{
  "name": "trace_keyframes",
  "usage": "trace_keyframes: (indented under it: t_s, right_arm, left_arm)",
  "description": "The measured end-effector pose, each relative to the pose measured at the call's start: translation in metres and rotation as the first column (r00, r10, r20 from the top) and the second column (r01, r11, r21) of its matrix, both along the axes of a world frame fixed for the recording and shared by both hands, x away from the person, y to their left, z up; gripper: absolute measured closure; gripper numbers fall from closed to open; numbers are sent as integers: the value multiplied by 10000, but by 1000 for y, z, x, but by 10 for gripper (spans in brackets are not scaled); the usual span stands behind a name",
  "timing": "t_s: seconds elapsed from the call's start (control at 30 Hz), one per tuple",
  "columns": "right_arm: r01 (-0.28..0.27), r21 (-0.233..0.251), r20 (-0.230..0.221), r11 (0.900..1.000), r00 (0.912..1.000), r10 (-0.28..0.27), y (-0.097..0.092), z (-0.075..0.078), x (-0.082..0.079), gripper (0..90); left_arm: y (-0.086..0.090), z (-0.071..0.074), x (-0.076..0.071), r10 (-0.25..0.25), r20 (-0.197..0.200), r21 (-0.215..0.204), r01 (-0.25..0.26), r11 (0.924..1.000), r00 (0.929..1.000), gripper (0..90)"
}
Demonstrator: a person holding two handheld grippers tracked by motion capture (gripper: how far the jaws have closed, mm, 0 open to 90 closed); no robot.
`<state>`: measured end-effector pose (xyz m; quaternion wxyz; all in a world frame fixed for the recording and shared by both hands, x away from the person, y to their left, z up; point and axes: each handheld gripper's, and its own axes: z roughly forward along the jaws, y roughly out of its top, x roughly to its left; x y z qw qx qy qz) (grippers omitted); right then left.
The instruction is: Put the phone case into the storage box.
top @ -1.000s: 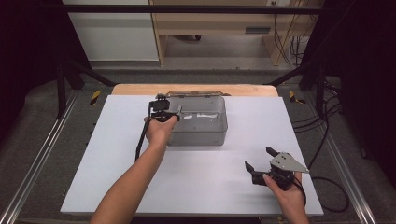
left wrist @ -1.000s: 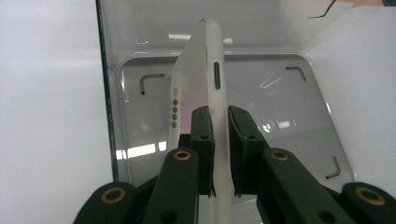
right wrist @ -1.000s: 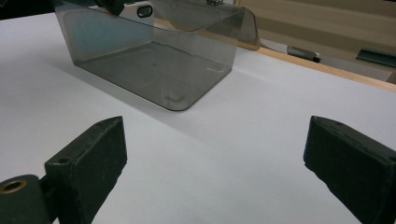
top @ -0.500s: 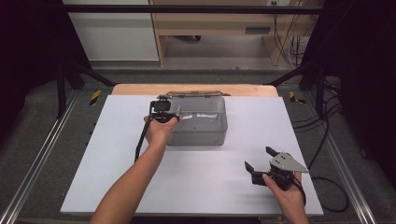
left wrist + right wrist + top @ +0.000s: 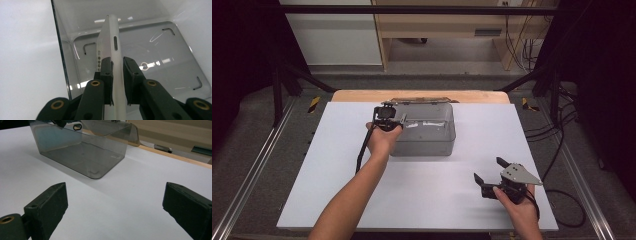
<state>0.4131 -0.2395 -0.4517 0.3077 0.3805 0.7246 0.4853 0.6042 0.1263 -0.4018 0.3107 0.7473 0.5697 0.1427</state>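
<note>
- Jaws of the left gripper (image 5: 117, 67) are clenched on a slim white phone (image 5: 111, 45), which is gripped by its two flat faces and held edge-on above the open box (image 5: 424, 131); in the left gripper view the pads are seen pressed to both faces.
- Jaws of the right gripper (image 5: 488, 171) are released and spread wide, nothing being held; the gripper is parked near the front right of the counter (image 5: 312, 190), well apart from the box.
- Counter: a white sheet is laid over it, and a wooden edge (image 5: 362, 95) is exposed at the far side.
- Box: a smoke-tinted clear tub is placed at the centre rear of the counter, with its lid (image 5: 125, 132) folded back on the far side.
- Phone: it is positioned over the left end of the box, close beside the left wall (image 5: 60, 50).
- Step in hand, as judged: the phone is being lowered into the box. The grip should be kept firm until the lower end is near the floor of the box, the phone should be kept off the wall, and it should be released only once supported.
- Hidden or unclear: the lower end of the phone is covered by the jaws; whether the phone touches the box cannot be told; in the high view the phone is barely made out past the hand.
</note>
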Motion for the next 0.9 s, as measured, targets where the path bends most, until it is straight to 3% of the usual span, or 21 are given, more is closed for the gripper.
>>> trace_keyframes:
  t_s: [0.47,0.83,0.9]
  right_arm:
    - [-27,8,-40,10000,10000,27,0,0,0,64]
    - [-48,-4,-29,10000,10000,48,0,0,0,65]
    - [-55,-3,-32,10000,10000,55,0,0,0,65]
  left_arm:
    - [-2,1,1,-172,100,284,169,9995,9998,777]
    - [-3,2,1,-410,118,682,402,9969,9991,778]
    - [-3,3,1,-466,151,928,450,9947,9988,776]
